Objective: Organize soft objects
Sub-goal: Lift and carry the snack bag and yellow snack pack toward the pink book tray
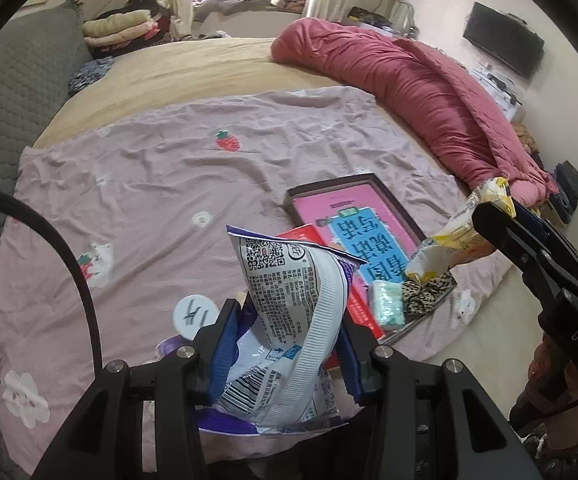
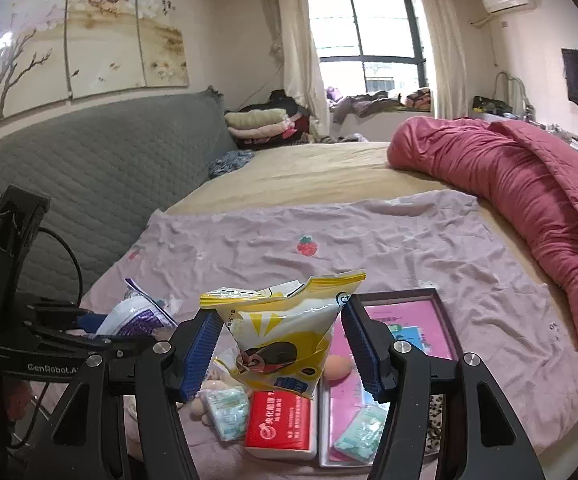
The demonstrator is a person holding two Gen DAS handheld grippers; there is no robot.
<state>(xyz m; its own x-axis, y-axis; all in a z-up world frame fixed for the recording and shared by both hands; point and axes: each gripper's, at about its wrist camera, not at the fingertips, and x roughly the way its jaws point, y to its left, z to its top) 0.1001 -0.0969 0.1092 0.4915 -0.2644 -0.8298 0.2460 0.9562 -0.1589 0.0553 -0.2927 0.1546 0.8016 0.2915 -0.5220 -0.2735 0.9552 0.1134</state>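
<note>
1. Left wrist view:
   - Left claw (image 1: 289,344) clenched on a crumpled white-and-purple snack bag (image 1: 289,320), blue pads (image 1: 225,352) pressing both sides; bag held clear above the pink sheet (image 1: 149,184) on the bed.
   - Bag's lower end hidden behind the claw frame; print too creased to read.
   - White round tag (image 1: 195,316) partly covered by the left finger.
   - Right claw (image 1: 501,208) entering from the right edge, angled down, gripping a yellow snack bag (image 1: 461,236); only part of that bag visible.
   - Tray (image 1: 369,184) holding a pink-and-blue booklet (image 1: 369,236), half covered by the bags; red pack (image 1: 309,236), mint tissue pack (image 1: 387,304) and leopard-print cloth (image 1: 429,292) near its front corner.
   - Rolled red quilt (image 1: 429,92) well apart along the far side of the bed.

2. Right wrist view:
   - Right claw (image 2: 285,344) grasping the yellow snack bag (image 2: 285,328), lifted above the tray (image 2: 445,300); the right pad's contact hard to make out.
   - Left claw (image 2: 89,320) at the left, side-on, with the white-and-purple snack bag (image 2: 137,312) sticking out; grip point hidden.
   - Red pack (image 2: 281,424) and two mint tissue packs (image 2: 229,412) below the bag; peach round object (image 2: 335,366) half hidden, identity unclear.
   - Hand at the lower left edge cut off and dark.
</note>
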